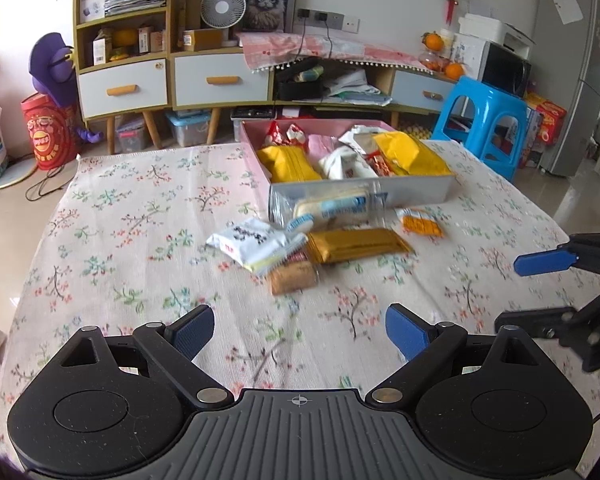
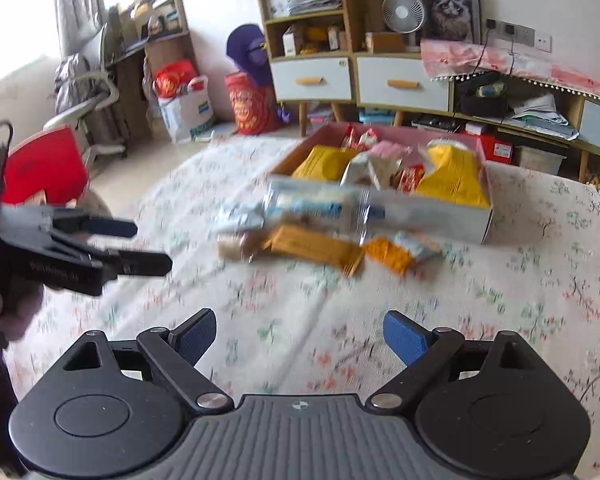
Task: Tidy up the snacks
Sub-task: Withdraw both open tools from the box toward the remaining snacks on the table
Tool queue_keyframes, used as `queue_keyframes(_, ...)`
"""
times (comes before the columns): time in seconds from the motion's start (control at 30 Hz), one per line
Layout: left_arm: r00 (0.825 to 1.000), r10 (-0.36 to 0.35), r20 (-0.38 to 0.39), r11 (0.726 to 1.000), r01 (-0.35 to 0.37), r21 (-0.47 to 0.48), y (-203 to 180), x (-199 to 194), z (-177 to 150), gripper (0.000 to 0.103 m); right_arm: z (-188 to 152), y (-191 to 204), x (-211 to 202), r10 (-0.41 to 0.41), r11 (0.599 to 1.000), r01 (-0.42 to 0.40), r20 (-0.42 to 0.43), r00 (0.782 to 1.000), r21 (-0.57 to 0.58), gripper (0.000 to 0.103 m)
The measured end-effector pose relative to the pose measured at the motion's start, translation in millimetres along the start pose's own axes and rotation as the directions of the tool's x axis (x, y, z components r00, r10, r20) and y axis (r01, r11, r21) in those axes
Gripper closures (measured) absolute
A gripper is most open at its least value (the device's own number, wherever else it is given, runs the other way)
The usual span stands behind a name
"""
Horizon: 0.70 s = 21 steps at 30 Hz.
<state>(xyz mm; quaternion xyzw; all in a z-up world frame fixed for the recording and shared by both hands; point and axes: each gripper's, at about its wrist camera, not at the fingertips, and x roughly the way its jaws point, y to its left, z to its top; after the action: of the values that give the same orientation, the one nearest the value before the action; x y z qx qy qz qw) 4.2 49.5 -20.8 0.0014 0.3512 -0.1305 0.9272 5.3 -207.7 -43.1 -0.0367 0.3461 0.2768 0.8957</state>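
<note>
The left tool (image 1: 300, 332) is wide open and holds nothing; it hangs over the flowered surface (image 1: 140, 240), on the near side of the snack box (image 1: 360, 192). The right tool (image 2: 300, 334) is also wide open and empty. The box already contains yellow bags (image 1: 412, 152) and small packets. Just in front of the box lie a clear biscuit pack (image 1: 332, 206), a white packet (image 1: 252, 246), a golden bar (image 1: 356, 244) and a small orange packet (image 1: 422, 222).
</note>
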Motion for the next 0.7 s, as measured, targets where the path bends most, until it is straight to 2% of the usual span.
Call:
queue_keyframes(0.37,1.000,0.007,-0.023,1.000,-0.007,0.028,0,-2,-33,0.009,-32,34,1,0.066,0.993,-0.071,-0.047,0.997,-0.093,0.020)
queue_keyframes(0.7,0.999,0.026,-0.038,0.999,-0.024,0.041,-3,3,-36,0.009,-42,63,5,0.143,0.973,-0.158,-0.098,0.985,-0.166,0.021)
